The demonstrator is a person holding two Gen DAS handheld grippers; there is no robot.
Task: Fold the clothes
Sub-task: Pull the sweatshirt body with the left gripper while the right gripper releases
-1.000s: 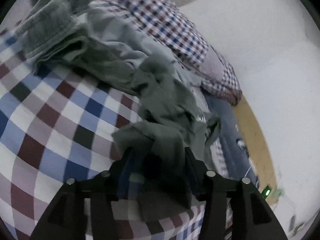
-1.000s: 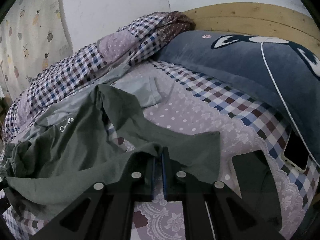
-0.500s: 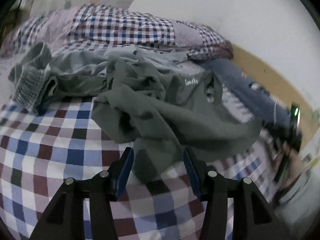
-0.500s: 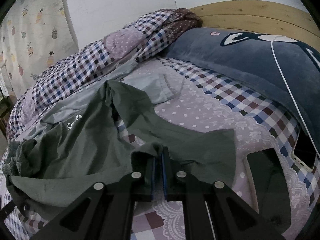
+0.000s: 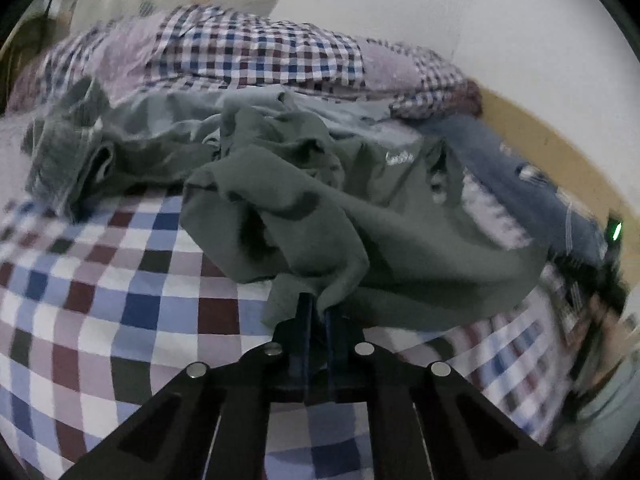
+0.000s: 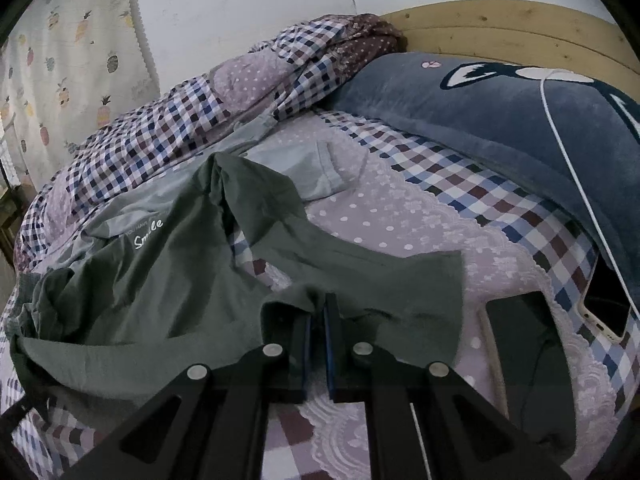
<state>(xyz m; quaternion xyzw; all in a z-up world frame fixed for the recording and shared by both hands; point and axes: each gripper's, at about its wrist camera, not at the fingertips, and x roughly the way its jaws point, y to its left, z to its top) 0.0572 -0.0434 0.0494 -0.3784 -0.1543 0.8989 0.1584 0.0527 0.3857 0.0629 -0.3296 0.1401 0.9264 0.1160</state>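
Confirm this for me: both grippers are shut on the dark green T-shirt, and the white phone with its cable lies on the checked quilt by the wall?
Not quite. In the right wrist view the white phone lies against the blue pillow, not on the checked quilt. The rest holds: left gripper and right gripper are shut on the dark green T-shirt.

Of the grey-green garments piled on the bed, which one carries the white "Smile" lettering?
The dark green T-shirt, the one both tools are pinching. The paler grey garment beneath it shows no such word, and the ribbed knit piece is plain.
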